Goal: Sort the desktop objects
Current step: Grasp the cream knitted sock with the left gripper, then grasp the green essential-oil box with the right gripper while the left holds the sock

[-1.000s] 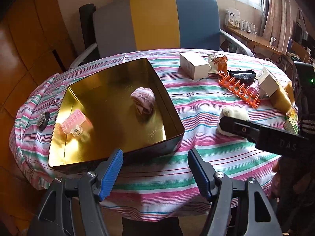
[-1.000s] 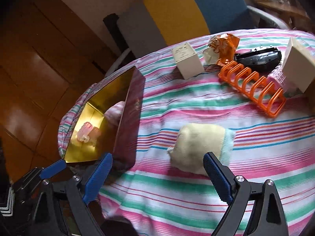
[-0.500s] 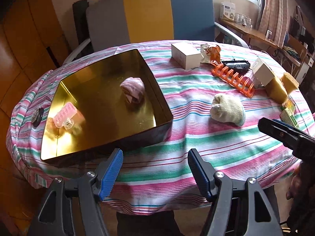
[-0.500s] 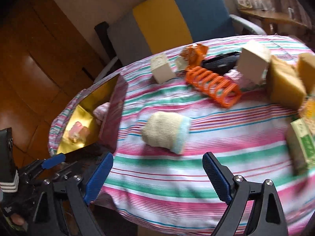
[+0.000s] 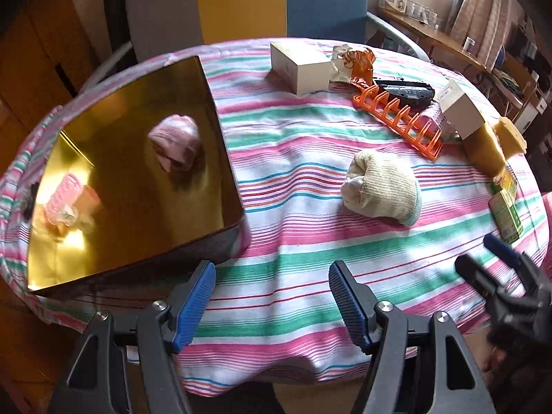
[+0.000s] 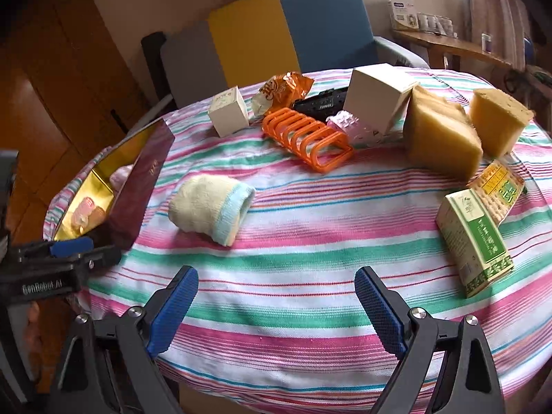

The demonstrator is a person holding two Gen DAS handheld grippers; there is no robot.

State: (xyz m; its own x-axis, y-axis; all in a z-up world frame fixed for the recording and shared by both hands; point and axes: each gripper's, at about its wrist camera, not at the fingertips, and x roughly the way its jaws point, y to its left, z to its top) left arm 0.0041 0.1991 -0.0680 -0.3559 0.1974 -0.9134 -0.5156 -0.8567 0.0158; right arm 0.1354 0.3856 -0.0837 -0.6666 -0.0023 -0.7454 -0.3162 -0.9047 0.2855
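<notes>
- Done, as far as shows: the gold tin (image 5: 220,158) holds a rolled pink sock (image 5: 176,141) and a pink hair roller (image 5: 67,195).
- Left: the cream sock (image 6: 210,208) lies mid-surface, with the orange rack (image 6: 307,138), boxes and sponges beyond; most sorting seems undone.
- Left tongs (image 5: 272,305) and right tongs (image 6: 276,314) both gape wide, empty, over the near edge.

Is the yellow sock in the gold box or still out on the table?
Out. The yellow sock lies on the striped cloth, beside the gold box, not inside it.
</notes>
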